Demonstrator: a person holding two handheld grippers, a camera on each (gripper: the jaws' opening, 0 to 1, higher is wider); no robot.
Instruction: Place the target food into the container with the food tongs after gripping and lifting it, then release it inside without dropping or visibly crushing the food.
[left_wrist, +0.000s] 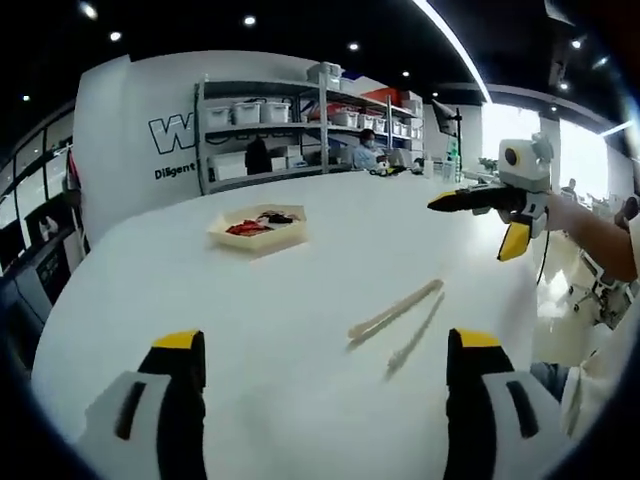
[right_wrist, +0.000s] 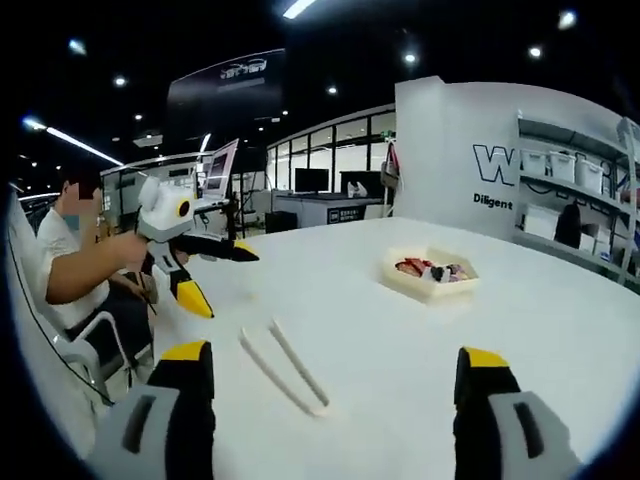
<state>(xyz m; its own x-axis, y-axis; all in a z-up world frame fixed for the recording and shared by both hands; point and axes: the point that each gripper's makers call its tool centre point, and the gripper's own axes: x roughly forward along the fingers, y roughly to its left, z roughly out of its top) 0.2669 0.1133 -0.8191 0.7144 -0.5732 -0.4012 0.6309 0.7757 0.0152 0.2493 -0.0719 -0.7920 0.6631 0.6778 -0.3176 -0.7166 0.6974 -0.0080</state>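
Looking along my left gripper (left_wrist: 318, 375), I see its jaws spread wide above the white desk (left_wrist: 300, 300), holding nothing. The food tongs (left_wrist: 398, 318) lie flat between them and the container (left_wrist: 258, 229), which sits farther back with the food (left_wrist: 250, 226) inside. My right gripper (right_wrist: 330, 385) is likewise spread and empty, tongs just ahead.

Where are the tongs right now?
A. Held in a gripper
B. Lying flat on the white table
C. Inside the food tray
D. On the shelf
B: the tongs lie flat on the white table, apart from the tray, and the left gripper and the right gripper are both open with nothing in them.
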